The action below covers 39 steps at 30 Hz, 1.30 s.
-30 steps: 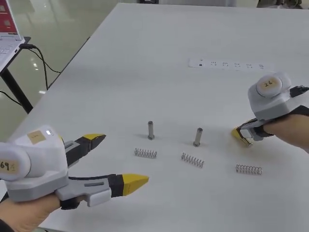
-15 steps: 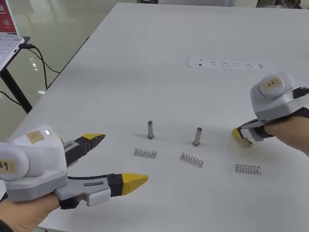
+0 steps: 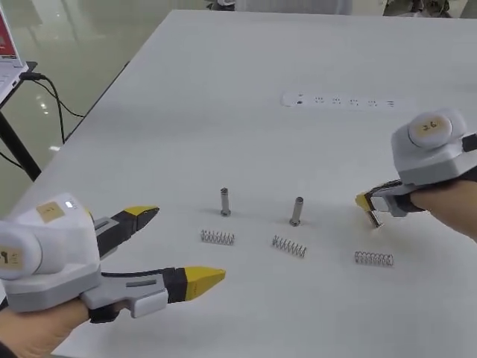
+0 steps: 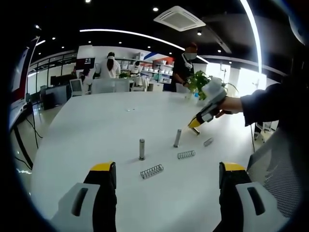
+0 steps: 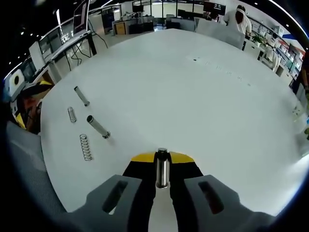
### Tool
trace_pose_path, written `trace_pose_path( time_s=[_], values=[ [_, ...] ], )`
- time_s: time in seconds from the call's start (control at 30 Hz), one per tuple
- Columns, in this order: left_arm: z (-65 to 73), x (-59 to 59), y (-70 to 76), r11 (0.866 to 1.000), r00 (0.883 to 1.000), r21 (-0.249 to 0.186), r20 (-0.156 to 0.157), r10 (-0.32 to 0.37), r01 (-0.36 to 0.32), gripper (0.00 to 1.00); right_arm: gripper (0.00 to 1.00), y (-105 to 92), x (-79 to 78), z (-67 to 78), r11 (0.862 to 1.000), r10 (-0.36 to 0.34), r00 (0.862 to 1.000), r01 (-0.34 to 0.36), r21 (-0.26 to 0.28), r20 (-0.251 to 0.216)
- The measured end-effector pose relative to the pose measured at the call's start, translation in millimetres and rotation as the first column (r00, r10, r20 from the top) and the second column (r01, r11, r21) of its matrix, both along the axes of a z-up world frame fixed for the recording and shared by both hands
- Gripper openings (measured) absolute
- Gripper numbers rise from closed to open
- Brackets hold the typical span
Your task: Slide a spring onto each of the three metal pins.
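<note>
Right side: the right gripper (image 3: 367, 206) had its jaws clenched on a short silver metal pin (image 5: 162, 166).
Left side: the left gripper (image 3: 186, 245) had its jaws spread and empty, near the white desk's (image 3: 223, 89) front edge.
Pins: two upright silver metal pins (image 3: 224, 202), (image 3: 297, 211) stood ahead of the left jaws.
Springs: three coiled wire springs (image 3: 218, 237) lay flat in a row, the third (image 3: 373, 259) near the right jaws.
Obscured: the held pin's lower end was buried between the jaws.

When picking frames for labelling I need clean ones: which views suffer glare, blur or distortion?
Head view: even light, sharp, faint shadows beside the pins, glare on the floor. Left gripper view: fisheye bends the table; window blown out. Right gripper view: same bending; the held pin in the right tongs looks slightly soft.
</note>
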<state>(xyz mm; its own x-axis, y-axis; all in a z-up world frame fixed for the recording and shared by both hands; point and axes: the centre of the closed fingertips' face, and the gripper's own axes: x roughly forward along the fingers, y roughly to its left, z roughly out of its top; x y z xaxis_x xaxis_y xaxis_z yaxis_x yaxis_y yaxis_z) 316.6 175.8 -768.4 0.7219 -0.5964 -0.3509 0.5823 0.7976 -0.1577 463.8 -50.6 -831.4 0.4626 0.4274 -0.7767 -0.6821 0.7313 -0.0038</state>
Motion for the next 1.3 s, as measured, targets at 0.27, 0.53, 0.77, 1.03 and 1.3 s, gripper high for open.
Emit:
trace_pose_path(
  time_s=[0.27,0.53,0.77,1.03,1.3],
  values=[
    [2.3,-0.9,-2.7,1.0,1.0,0.001,0.007,-0.007,0.007,0.87,0.1,-3.2,-5.4,7.5,1.0,-0.007,1.0,0.007,0.017,0.024],
    [3.1,-1.1,-4.0,1.0,1.0,0.0,0.009,-0.009,0.009,0.87,0.1,-5.4,-9.9,12.2,1.0,-0.009,0.999,0.008,0.026,0.044],
    [3.2,-0.7,-5.0,1.0,1.0,0.0,0.01,-0.012,0.012,0.87,0.1,-7.3,-14.2,14.2,1.0,-0.008,0.999,0.006,0.028,0.05],
    [3.8,-0.9,-5.4,1.0,1.0,-0.001,0.011,-0.016,0.016,0.87,0.1,-9.6,-21.2,16.5,0.999,-0.007,0.998,0.004,0.037,0.065],
    [4.5,-1.9,-6.3,1.0,1.0,-0.001,0.012,-0.02,0.02,0.87,0.1,-12.3,-25.3,17.5,0.999,0.0,0.997,-0.004,0.044,0.075]
  ],
)
